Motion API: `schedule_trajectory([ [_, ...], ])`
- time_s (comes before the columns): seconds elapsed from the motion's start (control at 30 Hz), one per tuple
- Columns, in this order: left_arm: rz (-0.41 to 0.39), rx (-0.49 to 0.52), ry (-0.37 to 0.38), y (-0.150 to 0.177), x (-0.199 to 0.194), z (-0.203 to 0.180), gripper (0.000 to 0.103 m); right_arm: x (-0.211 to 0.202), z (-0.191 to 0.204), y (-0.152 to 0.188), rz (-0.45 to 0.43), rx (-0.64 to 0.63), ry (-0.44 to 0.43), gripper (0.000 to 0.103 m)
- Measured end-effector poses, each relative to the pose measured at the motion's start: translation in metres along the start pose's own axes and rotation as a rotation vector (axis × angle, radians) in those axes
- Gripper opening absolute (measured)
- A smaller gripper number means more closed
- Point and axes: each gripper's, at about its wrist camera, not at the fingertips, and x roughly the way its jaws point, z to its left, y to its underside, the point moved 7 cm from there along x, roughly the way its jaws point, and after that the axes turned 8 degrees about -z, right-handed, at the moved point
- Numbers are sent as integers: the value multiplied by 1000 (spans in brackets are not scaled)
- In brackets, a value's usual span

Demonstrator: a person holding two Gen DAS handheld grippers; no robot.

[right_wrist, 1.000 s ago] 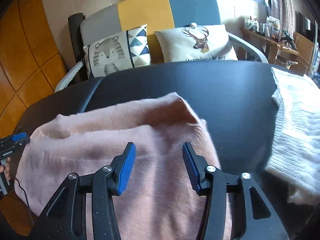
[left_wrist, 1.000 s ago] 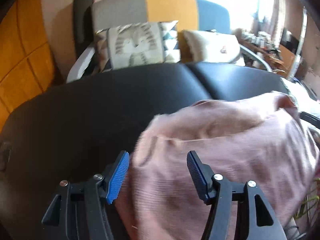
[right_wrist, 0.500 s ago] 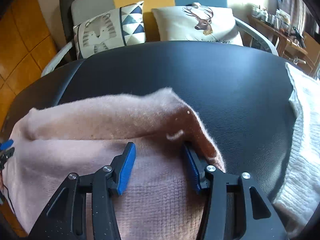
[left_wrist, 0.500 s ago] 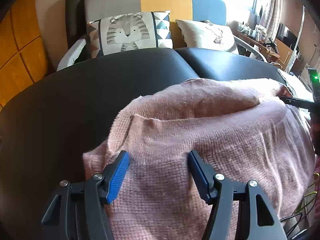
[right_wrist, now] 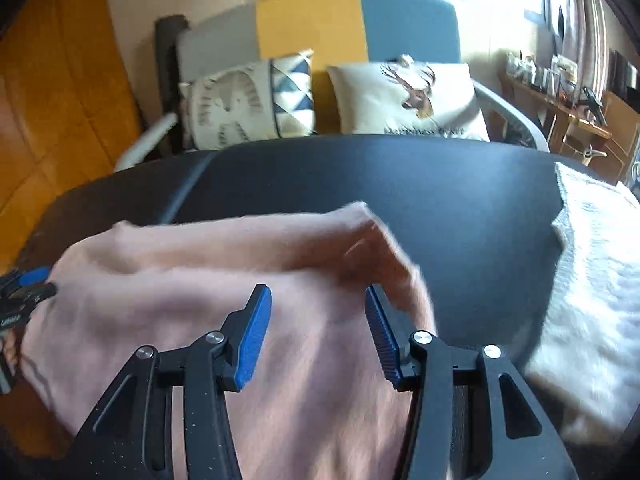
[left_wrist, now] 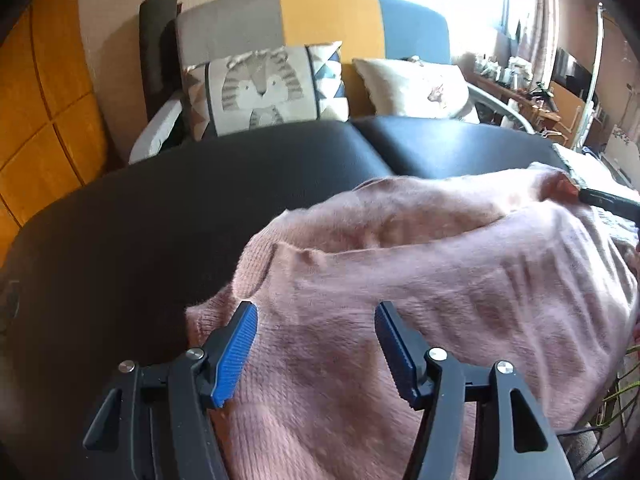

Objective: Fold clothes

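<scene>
Pink sweater [left_wrist: 420, 280] lies crosswise on black table [left_wrist: 160, 208], between both open grippers

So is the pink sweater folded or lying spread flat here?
Partly folded: the pink sweater is doubled over, one layer's edge lying across another on the black table, bunched rather than flat. Not a neat finished fold.

pink sweater [left_wrist: 400, 280] on black table [left_wrist: 160, 220], left tool [left_wrist: 316, 336] spread wide over it
</scene>
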Motion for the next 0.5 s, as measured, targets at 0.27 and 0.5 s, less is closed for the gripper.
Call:
schedule_trajectory([
  [0.27, -13, 58, 1, 19, -38, -25, 63, -28, 1, 80, 108, -71, 4, 53],
  [0.5, -13, -61, -23, 68, -34, 7, 64, -44, -18, 93, 60, -106, 16, 53],
])
